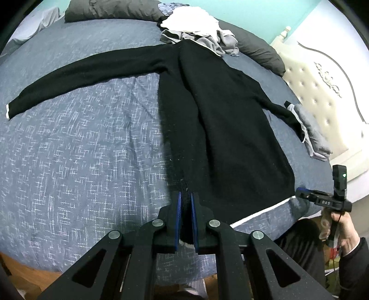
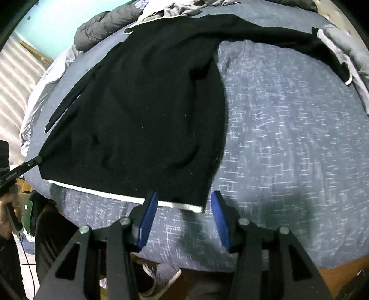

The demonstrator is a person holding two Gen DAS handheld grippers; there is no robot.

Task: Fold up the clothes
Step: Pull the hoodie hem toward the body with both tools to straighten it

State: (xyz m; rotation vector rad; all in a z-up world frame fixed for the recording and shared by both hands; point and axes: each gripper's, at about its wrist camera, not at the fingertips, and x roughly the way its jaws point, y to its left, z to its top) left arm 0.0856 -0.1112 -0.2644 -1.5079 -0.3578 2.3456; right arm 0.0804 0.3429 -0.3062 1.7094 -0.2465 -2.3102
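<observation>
A black long-sleeved sweater (image 1: 226,120) with a white hem lies spread flat on the blue patterned bed cover (image 1: 80,150), sleeves out to both sides. My left gripper (image 1: 185,196) is shut on the sweater's near left hem corner, with black knit bunched between the blue pads. The sweater also fills the right wrist view (image 2: 147,110). My right gripper (image 2: 184,200) is open, its blue pads on either side of the sweater's right hem corner (image 2: 196,207), not clamping it. The right gripper also shows in the left wrist view (image 1: 322,198), held by a hand.
A pile of white and grey clothes (image 1: 196,27) and dark grey pillows (image 1: 110,11) lie at the far edge. Folded grey clothes (image 1: 311,131) sit by the right sleeve cuff. A white tufted headboard (image 1: 322,80) stands at right. The wooden bed frame (image 2: 346,265) runs below.
</observation>
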